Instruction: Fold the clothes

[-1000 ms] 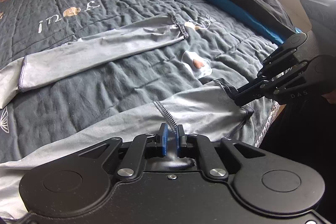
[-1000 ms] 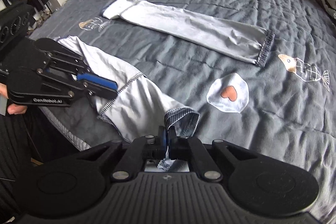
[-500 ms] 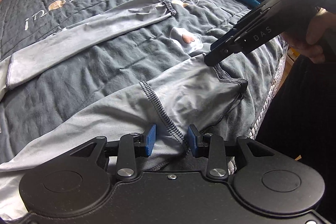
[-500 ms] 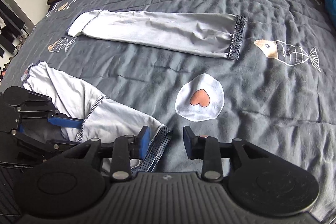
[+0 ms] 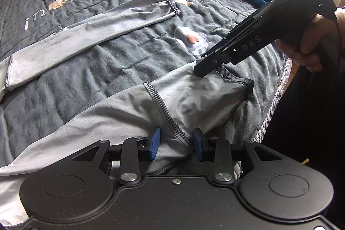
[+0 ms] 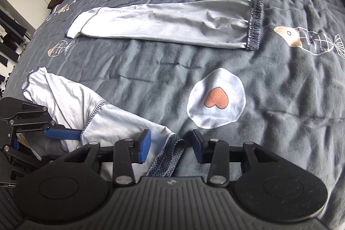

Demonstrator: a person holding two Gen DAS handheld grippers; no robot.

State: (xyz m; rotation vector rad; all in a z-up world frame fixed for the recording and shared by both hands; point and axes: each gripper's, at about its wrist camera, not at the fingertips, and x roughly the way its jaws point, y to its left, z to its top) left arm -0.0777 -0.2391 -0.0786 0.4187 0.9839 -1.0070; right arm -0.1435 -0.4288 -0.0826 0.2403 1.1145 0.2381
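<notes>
Grey sleeve (image 5: 133, 113), lower frame, lies released on the bed (image 5: 107, 70); my left tool (image 5: 175, 144) and right tool (image 6: 170, 143), jaws just opened, straddle it ungripped, so I can regrip.

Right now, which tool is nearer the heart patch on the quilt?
Right. The right tool sits just below the heart patch; the left tool is farther off, over the near sleeve's seam.

Both views are lit by soft daylight, and a blown-out glare is seen at the top right of the left view. The quilt (image 6: 151, 70) is bent by fisheye distortion (strongest at the edges). Shadows are faint; focus is kept sharp.
</notes>
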